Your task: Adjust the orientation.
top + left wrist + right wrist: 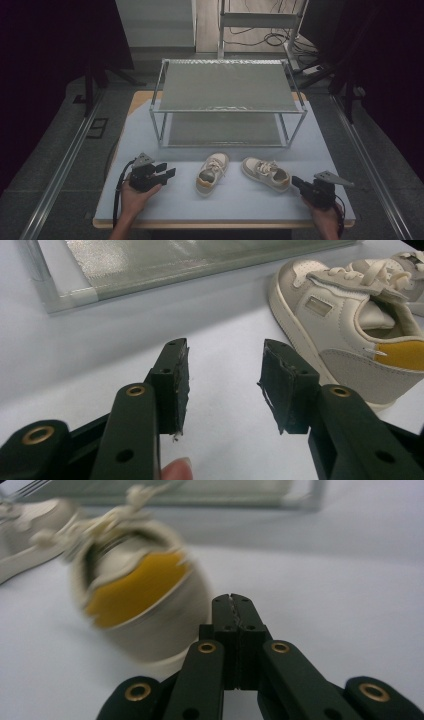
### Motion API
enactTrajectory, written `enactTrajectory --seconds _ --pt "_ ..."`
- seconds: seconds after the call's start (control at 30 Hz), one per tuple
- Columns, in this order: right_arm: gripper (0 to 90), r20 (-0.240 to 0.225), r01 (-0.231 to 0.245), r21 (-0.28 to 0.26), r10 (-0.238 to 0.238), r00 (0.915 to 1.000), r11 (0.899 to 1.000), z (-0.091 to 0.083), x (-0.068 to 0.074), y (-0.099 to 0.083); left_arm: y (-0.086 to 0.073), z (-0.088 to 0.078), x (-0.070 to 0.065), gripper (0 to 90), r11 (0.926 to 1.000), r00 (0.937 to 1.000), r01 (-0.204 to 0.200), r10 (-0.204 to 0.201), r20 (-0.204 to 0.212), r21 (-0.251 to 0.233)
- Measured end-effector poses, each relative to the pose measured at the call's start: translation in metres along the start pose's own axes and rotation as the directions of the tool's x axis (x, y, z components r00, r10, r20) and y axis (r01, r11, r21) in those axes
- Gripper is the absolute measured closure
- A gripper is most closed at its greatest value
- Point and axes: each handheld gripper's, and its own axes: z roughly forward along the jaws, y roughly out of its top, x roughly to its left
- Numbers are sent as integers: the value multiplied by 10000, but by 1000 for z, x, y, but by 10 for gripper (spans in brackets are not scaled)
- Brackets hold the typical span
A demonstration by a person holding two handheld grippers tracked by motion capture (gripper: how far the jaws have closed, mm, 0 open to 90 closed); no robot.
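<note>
Shoes: two small sneakers lie on the table mat between my grippers, in front of the wire shelf rack (227, 102). The left shoe (212, 173) sits ahead and to the right of the left gripper (169, 173); the right shoe (266, 173) lies just ahead and left of the right gripper (296, 183), heel with yellow tab toward me.

Step in hand, as I judge it: approach and pick up one shoe for the rack. To do it well, I should bring one jaw inside the collar and one outside the heel wall, then close on the firm heel rather than on laces or tongue.

Left gripper: jaws spread wide, nothing between them, clear of the left shoe. Right gripper (233, 600): jaws pressed together, empty, near the right shoe's heel (145, 605); whether they touch it I cannot tell. It must open before it can grasp.
</note>
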Motion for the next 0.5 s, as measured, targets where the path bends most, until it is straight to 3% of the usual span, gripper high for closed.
enactTrajectory --seconds 0.03,0.07,0.1,0.27,0.37,0.5 --pt "895 238 272 -70 -270 9994 9996 0 9 -5 0 0 0 544 10000 10000 11 -11 -12 -7" --pt "895 238 272 -70 -270 9994 9996 0 9 -5 0 0 0 544 10000 10000 31 -31 -16 -13" --pt "895 -11 238 5 -238 9997 9997 -3 14 -8 0 0 0 543 10000 10000 51 -51 -3 -12" --pt "895 45 471 3 -471 9989 9989 -7 22 -14 0 0 -3 543 10000 10000 -42 42 45 33" --pt "895 -246 316 -31 -316 9992 9995 -9 23 -17 0 2 -6 539 9999 9999 -116 116 82 73" --pt "894 -443 471 18 -469 9979 9989 -11 28 -19 1 3 -8 533 9999 9998 -148 147 123 76"
